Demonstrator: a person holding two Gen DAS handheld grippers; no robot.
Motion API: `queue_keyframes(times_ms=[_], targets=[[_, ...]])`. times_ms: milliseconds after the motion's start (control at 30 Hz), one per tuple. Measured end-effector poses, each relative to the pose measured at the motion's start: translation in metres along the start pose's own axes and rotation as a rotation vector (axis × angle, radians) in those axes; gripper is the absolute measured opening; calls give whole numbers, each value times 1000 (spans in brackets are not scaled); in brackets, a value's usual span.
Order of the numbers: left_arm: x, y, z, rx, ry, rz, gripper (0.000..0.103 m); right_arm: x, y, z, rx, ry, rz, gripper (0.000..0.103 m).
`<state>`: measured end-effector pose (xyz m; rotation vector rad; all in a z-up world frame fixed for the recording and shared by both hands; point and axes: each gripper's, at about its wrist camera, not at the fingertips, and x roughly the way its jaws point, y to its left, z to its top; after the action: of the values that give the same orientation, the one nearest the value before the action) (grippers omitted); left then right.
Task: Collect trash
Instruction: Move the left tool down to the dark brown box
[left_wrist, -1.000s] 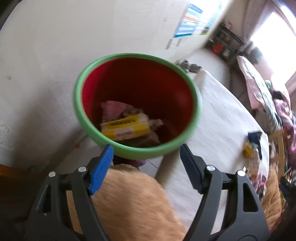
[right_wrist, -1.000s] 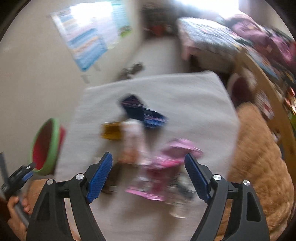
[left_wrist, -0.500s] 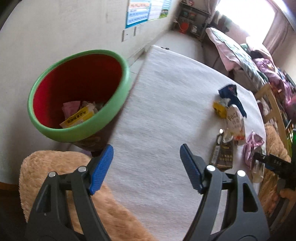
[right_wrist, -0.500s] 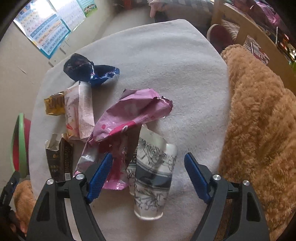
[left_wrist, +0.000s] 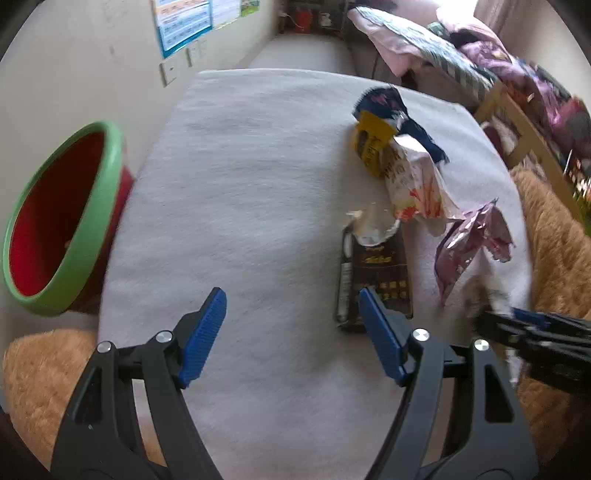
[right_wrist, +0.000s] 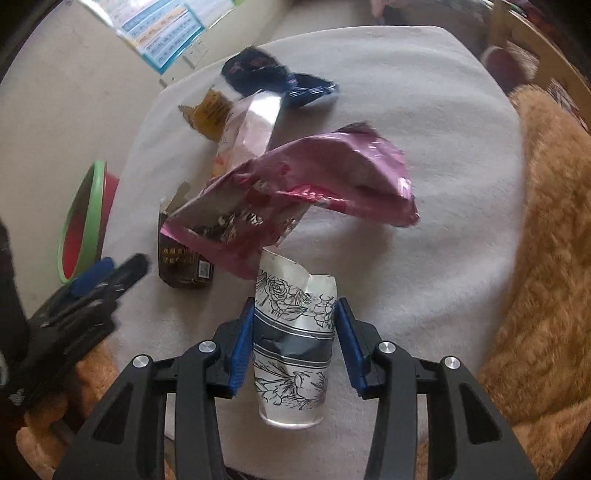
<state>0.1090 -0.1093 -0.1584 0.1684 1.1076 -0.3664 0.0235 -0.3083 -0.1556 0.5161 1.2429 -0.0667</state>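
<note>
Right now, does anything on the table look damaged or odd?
Yes. The floral paper cup lies on its side, crushed and torn at its rim, between the right gripper pads that have just been closing on it. A pink wrapper lies crumpled just beyond it.

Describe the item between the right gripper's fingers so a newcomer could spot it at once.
On the grey table, nearest its front edge, lies a crushed paper cup between the right gripper pads. It alone is white with black flower drawings; the neighbours are foil wrappers.
</note>
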Motion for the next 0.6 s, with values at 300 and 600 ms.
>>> queue_keyframes(times_ms=[300,600], targets=[[21,-19,10,66,6,-17,61,-4,-17,-4,88,-14,40,42],[21,-32,16,42,21,-39,74,2,-9,-7,58,-17,29,42]])
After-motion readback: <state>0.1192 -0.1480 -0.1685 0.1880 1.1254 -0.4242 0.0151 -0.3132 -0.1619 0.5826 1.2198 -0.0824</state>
